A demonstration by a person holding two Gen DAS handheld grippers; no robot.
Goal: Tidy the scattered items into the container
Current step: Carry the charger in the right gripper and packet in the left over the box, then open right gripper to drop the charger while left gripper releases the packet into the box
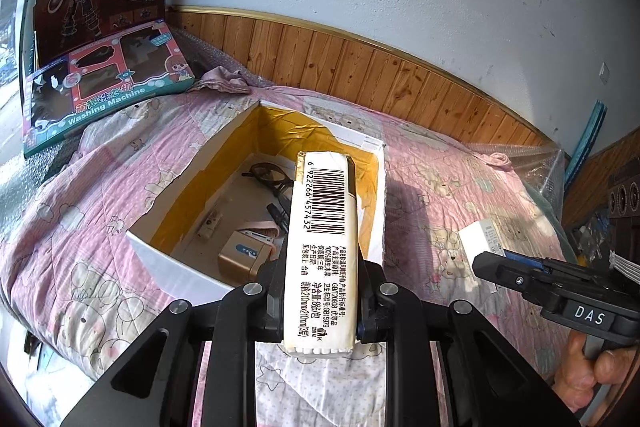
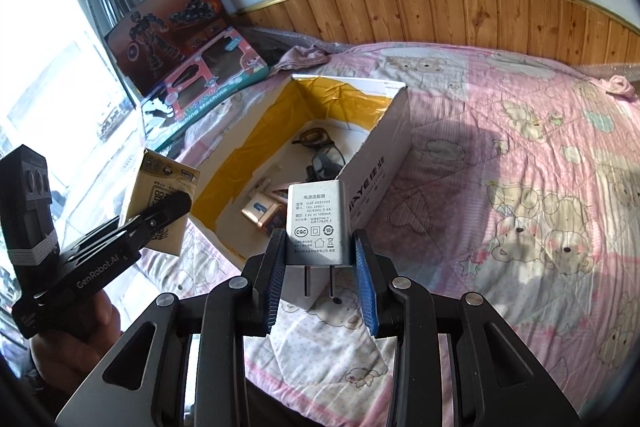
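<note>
My left gripper [image 1: 322, 291] is shut on a long white tissue pack [image 1: 320, 227] with a barcode, held over the near edge of the open white box [image 1: 180, 271]. The box is lined with yellow tape and holds dark glasses [image 1: 272, 177], a small gold box [image 1: 244, 257] and other small items. My right gripper [image 2: 319, 247] is shut on a white power adapter [image 2: 318, 223], prongs towards the camera, just short of the box [image 2: 380, 167]. The right wrist view shows the left gripper [image 2: 176, 203] with the tissue pack [image 2: 160, 175] at the left. The left wrist view shows the right gripper [image 1: 486, 263] at the right.
The box sits on a bed with a pink cartoon quilt [image 2: 520, 187]. Two toy boxes [image 1: 100, 83] lean at the far left corner by a window. Wooden panelling [image 1: 360, 67] runs along the wall behind the bed. A hand [image 2: 72, 347] holds the left gripper.
</note>
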